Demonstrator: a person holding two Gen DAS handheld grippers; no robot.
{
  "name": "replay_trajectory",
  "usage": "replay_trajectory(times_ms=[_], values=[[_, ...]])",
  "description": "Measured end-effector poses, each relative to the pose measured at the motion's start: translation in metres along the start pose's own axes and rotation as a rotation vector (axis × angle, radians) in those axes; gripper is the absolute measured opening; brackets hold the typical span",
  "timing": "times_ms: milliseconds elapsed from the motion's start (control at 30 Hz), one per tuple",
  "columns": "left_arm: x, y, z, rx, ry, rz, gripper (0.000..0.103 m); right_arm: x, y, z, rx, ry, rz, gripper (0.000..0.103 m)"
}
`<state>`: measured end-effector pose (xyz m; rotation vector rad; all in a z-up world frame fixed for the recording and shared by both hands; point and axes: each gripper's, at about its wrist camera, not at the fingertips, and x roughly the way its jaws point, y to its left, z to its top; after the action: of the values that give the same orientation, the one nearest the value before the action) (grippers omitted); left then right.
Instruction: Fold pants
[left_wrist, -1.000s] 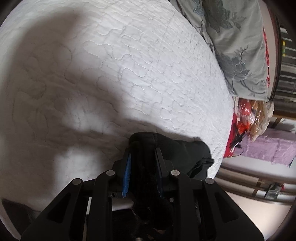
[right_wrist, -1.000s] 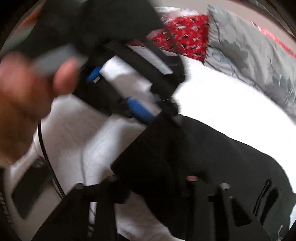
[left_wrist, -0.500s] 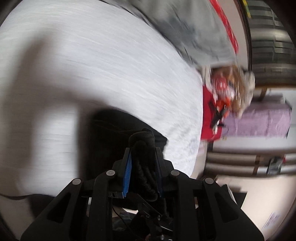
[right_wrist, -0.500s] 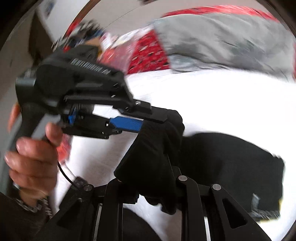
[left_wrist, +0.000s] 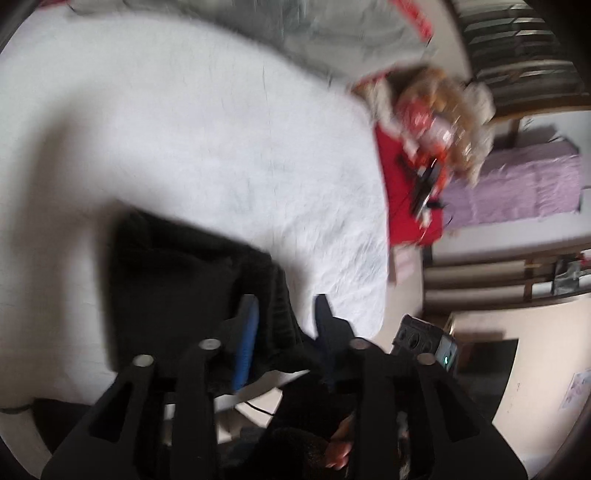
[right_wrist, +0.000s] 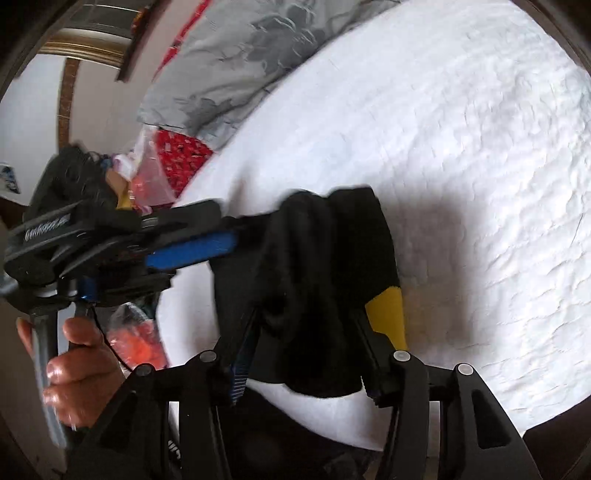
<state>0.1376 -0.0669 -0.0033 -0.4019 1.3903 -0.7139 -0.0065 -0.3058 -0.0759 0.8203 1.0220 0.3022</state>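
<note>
Since half a second ago, we have spread the fingers of the left gripper (left_wrist: 286, 314), which were pinching a bunched black fold; the fabric now lies loose between them. The black pants (left_wrist: 177, 280) lie in a folded pile on the white quilted bedspread (left_wrist: 207, 140), near its edge.

In the right wrist view, the right gripper (right_wrist: 303, 354) has its fingers set apart, with a thick bundle of the pants (right_wrist: 317, 273) filling the gap; we cannot tell whether the pads press it. A yellow patch (right_wrist: 388, 314) shows at the bundle's right edge. The left gripper (right_wrist: 236, 240) enters from the left, its blue pad (right_wrist: 192, 251) beside the fabric. White lettering on its body begins "Gen"; the rest is too blurred to read. The left hand (right_wrist: 74, 365) grips its handle.

A grey floral pillow (right_wrist: 251, 55) lies at the head of the bed, beside a red patterned cloth (right_wrist: 181, 155).
</note>
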Motion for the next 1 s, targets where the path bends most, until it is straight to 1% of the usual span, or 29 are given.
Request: replay_trajectory(times_ms=[33, 67, 100, 133, 200, 233, 333, 367, 400, 433, 467, 500, 533, 567, 600, 633, 667, 700, 733, 767, 800, 833, 867, 900, 933, 1000], values=[[-0.009, 0.008, 0.000, 0.007, -0.043, 0.034, 0.062, -0.009, -0.003, 0.002, 0.006, -0.035, 0.004, 0.057], [-0.020, 0.019, -0.001, 0.007, -0.105, 0.094, 0.071, -0.014, -0.005, 0.003, 0.009, -0.059, 0.009, 0.060], [-0.027, 0.035, -0.003, -0.015, -0.160, 0.156, 0.072, -0.018, -0.006, 0.008, 0.010, -0.079, 0.017, 0.067], [-0.027, 0.045, -0.005, -0.040, -0.167, 0.167, 0.072, -0.017, -0.005, 0.015, 0.007, -0.084, 0.014, 0.070], [-0.014, 0.073, -0.010, -0.120, -0.131, 0.130, 0.072, -0.007, -0.004, 0.026, -0.007, -0.061, 0.013, 0.071], [-0.007, 0.081, -0.012, -0.150, -0.117, 0.129, 0.072, 0.004, 0.000, 0.030, -0.029, -0.039, -0.001, 0.071], [0.014, 0.090, -0.016, -0.167, -0.090, 0.135, 0.072, 0.029, 0.007, 0.038, -0.071, -0.014, -0.079, 0.071], [0.021, 0.087, -0.016, -0.163, -0.084, 0.135, 0.071, 0.036, 0.008, 0.037, -0.074, -0.002, -0.093, 0.071], [0.028, 0.080, -0.013, -0.142, -0.085, 0.159, 0.069, 0.042, 0.010, 0.039, -0.081, 0.009, -0.092, 0.071], [0.033, 0.071, -0.010, -0.117, -0.090, 0.202, 0.064, 0.051, 0.015, 0.040, -0.117, 0.035, -0.106, 0.063], [0.039, 0.060, -0.008, -0.092, -0.095, 0.258, 0.054, 0.056, 0.017, 0.041, -0.145, 0.053, -0.136, 0.051], [0.042, 0.053, -0.003, -0.071, -0.100, 0.298, 0.051, 0.059, 0.020, 0.043, -0.167, 0.082, -0.155, 0.020], [0.044, 0.051, 0.000, -0.066, -0.115, 0.332, 0.049, 0.058, 0.021, 0.048, -0.160, 0.086, -0.136, 0.021], [0.048, 0.051, 0.003, -0.061, -0.123, 0.368, 0.047, 0.052, 0.022, 0.052, -0.157, 0.064, -0.115, 0.020], [0.051, 0.057, 0.003, -0.057, -0.123, 0.396, 0.047, 0.042, 0.024, 0.058, -0.168, 0.020, -0.100, 0.020], [0.057, 0.062, 0.005, -0.061, -0.117, 0.418, 0.047, 0.035, 0.020, 0.059, -0.169, -0.004, -0.095, 0.020], [0.063, 0.067, 0.007, -0.077, -0.093, 0.413, 0.047, 0.036, 0.013, 0.062, -0.163, -0.006, -0.104, 0.020], [0.067, 0.071, 0.005, -0.108, -0.074, 0.389, 0.047, 0.045, -0.001, 0.062, -0.151, 0.029, -0.153, 0.022], [0.064, 0.073, 0.003, -0.125, -0.081, 0.374, 0.047, 0.052, -0.012, 0.061, -0.133, 0.065, -0.177, 0.026], [0.058, 0.073, -0.001, -0.129, -0.089, 0.356, 0.047, 0.054, -0.020, 0.058, -0.112, 0.078, -0.167, 0.027], [0.049, 0.072, -0.006, -0.135, -0.096, 0.332, 0.047, 0.046, -0.024, 0.055, -0.082, 0.058, -0.116, 0.032], [0.040, 0.072, -0.013, -0.146, -0.105, 0.313, 0.047, 0.040, -0.025, 0.054, -0.056, 0.058, -0.088, 0.040], [0.033, 0.071, -0.019, -0.152, -0.112, 0.299, 0.047, 0.036, -0.025, 0.053, -0.042, 0.063, -0.066, 0.044], [0.025, 0.069, -0.028, -0.149, -0.121, 0.279, 0.047, 0.032, -0.024, 0.051, -0.037, 0.071, -0.050, 0.052], [0.023, 0.066, -0.035, -0.143, -0.125, 0.276, 0.048, 0.026, -0.023, 0.045, -0.053, 0.077, -0.064, 0.061], [0.026, 0.060, -0.047, -0.117, -0.097, 0.304, 0.048, 0.026, -0.022, 0.037, -0.086, 0.089, -0.107, 0.065]])
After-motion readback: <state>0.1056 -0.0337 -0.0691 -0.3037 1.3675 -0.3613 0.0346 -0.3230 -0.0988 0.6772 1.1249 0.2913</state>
